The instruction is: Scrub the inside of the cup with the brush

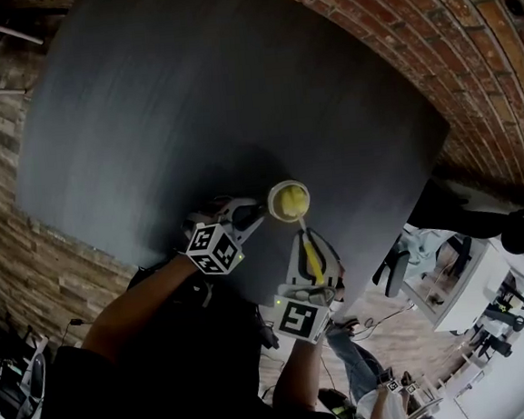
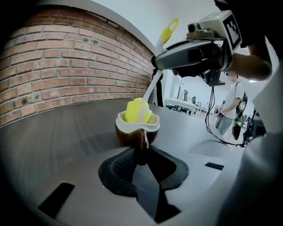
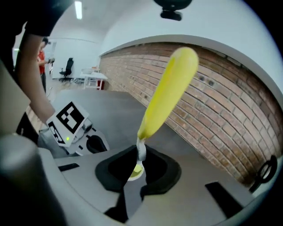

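We hold the brush (image 3: 168, 92) slanting up out of the round, glossy brown cup (image 2: 137, 128) on the desk (image 1: 188, 92), its yellow head inside. Our left tool (image 2: 140, 152) clamps the cup's handle, and our right tool (image 3: 139, 159) clamps the brush's stem.

The wide, dark grey, matte table top (image 1: 188, 92) stretches out under and beyond the yellow plastic brush (image 1: 312, 256). Around the brush's head, over the table's nearer part, is a small round brown cup with a white rim (image 2: 126, 134). Its base is hidden.
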The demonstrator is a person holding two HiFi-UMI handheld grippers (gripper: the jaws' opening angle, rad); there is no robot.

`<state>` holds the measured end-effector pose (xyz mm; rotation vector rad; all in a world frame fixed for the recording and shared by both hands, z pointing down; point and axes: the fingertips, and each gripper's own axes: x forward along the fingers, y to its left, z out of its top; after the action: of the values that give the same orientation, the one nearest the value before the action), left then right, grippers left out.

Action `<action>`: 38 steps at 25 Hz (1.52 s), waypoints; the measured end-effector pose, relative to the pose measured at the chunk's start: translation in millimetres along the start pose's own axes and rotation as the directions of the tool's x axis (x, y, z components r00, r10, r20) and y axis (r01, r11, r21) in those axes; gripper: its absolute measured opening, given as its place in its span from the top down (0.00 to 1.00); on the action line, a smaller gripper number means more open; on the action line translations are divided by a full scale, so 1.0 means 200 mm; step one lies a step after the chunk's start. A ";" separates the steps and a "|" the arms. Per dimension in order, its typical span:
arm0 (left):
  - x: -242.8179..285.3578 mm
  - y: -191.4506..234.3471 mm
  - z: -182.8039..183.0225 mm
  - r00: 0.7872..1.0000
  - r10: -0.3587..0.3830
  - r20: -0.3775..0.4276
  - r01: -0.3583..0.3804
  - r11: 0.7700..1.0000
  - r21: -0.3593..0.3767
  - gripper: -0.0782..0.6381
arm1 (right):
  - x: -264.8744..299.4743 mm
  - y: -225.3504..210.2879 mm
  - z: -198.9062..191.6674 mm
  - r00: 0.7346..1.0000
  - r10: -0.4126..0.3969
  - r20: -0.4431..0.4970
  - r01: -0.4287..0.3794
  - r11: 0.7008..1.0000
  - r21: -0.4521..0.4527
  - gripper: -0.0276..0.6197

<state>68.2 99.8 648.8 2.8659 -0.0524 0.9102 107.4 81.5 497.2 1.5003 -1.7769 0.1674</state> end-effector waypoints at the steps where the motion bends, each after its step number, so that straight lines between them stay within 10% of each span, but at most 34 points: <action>1: 0.00 0.00 0.00 1.000 -0.001 0.001 0.001 1.000 0.000 0.77 | 0.00 -0.01 0.02 0.999 -0.011 0.038 0.008 0.997 0.075 0.87; 6: -0.01 0.00 0.00 1.000 0.002 -0.001 -0.002 1.000 -0.001 0.77 | 0.02 0.02 0.05 0.992 0.027 0.122 -0.069 0.933 0.354 0.88; 16: -0.01 0.00 -0.01 1.000 -0.002 -0.006 0.002 1.000 -0.013 0.77 | -0.02 0.07 0.01 0.989 0.146 0.007 -0.141 0.941 0.307 0.88; 23: -0.04 0.00 0.00 1.000 -0.006 0.000 0.006 0.999 -0.036 0.77 | -0.08 0.05 -0.01 0.997 0.075 -0.033 -0.062 0.950 0.305 0.88; 38: -0.29 0.01 0.12 0.994 -0.033 0.104 0.038 0.998 -0.053 0.76 | -0.32 -0.06 0.10 0.991 -0.133 0.031 0.097 0.846 0.524 0.88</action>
<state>34.3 93.5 597.1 2.8505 -0.0363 0.7423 107.2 115.7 438.9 2.0103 -1.7682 0.5873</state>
